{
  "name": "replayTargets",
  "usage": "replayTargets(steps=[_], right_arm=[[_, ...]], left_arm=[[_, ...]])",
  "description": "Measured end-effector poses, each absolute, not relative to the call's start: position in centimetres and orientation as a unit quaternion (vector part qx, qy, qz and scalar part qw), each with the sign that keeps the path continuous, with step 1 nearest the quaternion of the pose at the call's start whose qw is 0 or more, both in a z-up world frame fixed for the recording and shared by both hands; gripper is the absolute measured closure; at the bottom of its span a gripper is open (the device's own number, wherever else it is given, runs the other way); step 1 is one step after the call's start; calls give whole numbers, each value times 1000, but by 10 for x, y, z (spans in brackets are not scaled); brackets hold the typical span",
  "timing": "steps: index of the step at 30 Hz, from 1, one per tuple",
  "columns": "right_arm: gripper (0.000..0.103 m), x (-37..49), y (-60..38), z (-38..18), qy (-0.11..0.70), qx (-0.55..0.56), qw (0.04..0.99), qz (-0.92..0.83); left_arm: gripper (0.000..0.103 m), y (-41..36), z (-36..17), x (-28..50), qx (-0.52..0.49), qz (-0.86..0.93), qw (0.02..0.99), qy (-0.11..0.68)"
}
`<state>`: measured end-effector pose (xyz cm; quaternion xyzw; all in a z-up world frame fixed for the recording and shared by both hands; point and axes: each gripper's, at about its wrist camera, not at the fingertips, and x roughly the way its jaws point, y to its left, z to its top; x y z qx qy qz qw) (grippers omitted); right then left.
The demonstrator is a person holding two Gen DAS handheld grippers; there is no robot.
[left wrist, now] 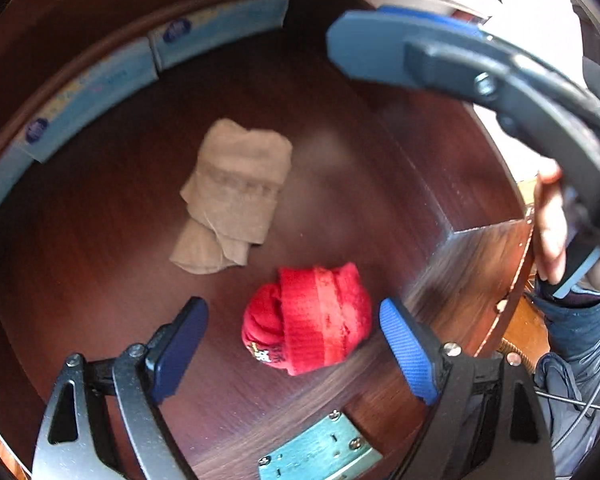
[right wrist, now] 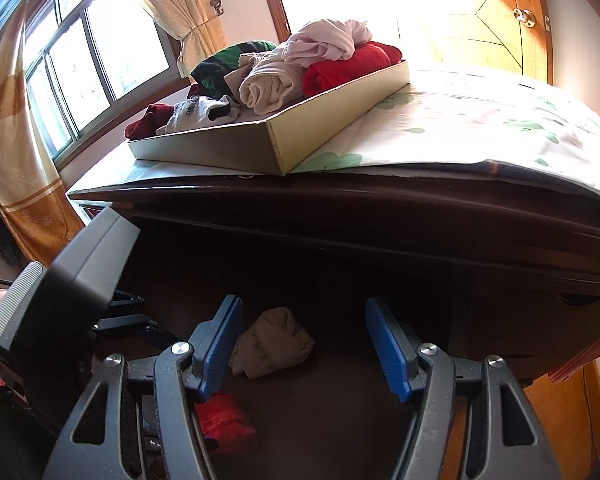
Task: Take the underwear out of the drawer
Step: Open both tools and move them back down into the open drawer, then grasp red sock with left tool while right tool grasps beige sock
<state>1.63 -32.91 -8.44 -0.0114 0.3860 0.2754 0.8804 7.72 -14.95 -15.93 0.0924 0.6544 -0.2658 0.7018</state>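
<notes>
A rolled red underwear (left wrist: 308, 318) lies on the dark wooden drawer floor (left wrist: 100, 280). My left gripper (left wrist: 294, 350) is open, its blue pads on either side of the red roll and just short of it. A folded beige underwear (left wrist: 234, 196) lies farther in. My right gripper (right wrist: 304, 346) is open and empty above the drawer; the beige piece (right wrist: 272, 342) shows between its fingers and the red roll (right wrist: 224, 420) below its left finger. The right gripper also shows in the left wrist view (left wrist: 460, 72).
Light blue packets (left wrist: 88, 92) line the drawer's far wall. A metal lock plate (left wrist: 320, 452) sits on the near drawer front. On the cloth-covered top stands a shallow cardboard tray (right wrist: 272, 136) with several rolled garments. A window and curtains are at left, a wooden door behind.
</notes>
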Motion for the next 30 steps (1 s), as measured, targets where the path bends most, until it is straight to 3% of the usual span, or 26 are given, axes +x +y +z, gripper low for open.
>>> replayTargets(steps=[7,17,23,25,26,27,30], right_arm=[[37,19,-330,-88,395,-2,875,280],[37,18,-335,-88,388,13,879,278],[37,22,-334,-89,394,14,877,274],[37,23,-335,-89,397,16,876,274],[37,24,-335,-90,399,16,875,272],[37,25,-334,-91,402,16,875,271],[37,26,-332,-92,409,14,872,268]], left_arm=[[14,-158,-173,82,79,-263,674,686],[22,-164,-184,95,71,-268,663,696],[53,-164,-177,84,60,-294,669,680],[69,-161,-173,80,65,-296,676,671],[72,-157,-173,80,66,-295,681,667],[87,-152,-171,79,65,-295,685,663],[95,-134,-167,78,43,-295,695,654]])
